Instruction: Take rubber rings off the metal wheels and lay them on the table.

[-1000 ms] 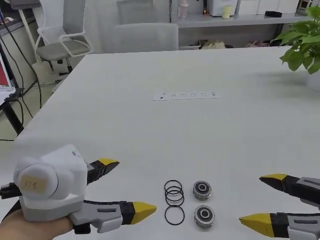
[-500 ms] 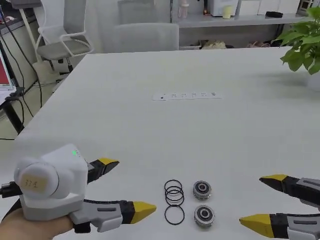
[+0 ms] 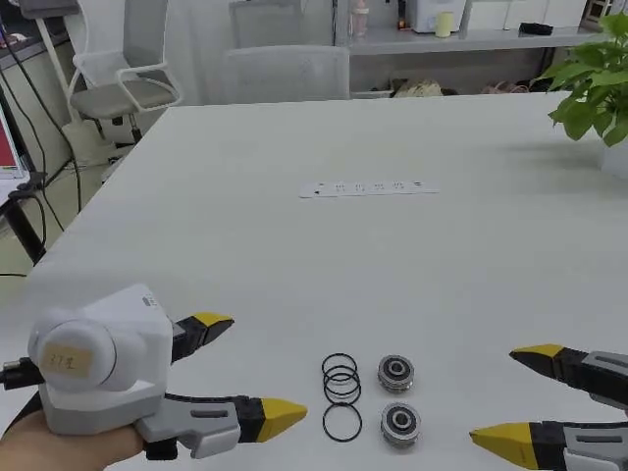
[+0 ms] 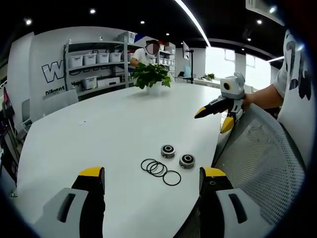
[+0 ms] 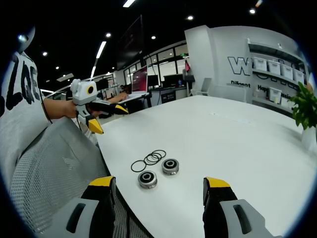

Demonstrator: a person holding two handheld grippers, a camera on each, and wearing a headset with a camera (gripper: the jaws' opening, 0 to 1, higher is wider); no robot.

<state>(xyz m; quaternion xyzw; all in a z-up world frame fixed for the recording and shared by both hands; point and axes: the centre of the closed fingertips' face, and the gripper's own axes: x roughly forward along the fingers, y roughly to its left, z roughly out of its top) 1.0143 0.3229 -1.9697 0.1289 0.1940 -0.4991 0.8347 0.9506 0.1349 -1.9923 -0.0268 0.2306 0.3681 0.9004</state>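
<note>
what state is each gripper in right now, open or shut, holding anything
Left gripper: open, holding nothing.
Right gripper: open, holding nothing.

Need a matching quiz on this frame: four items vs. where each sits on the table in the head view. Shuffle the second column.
1 rubber rings
2 metal wheels
3 plant
4 socket strip

A far right
B centre, further back
C near edge, left of the wheels
D near edge, right of the rings

Pairs: 1-C, 2-D, 3-A, 4-B
</note>
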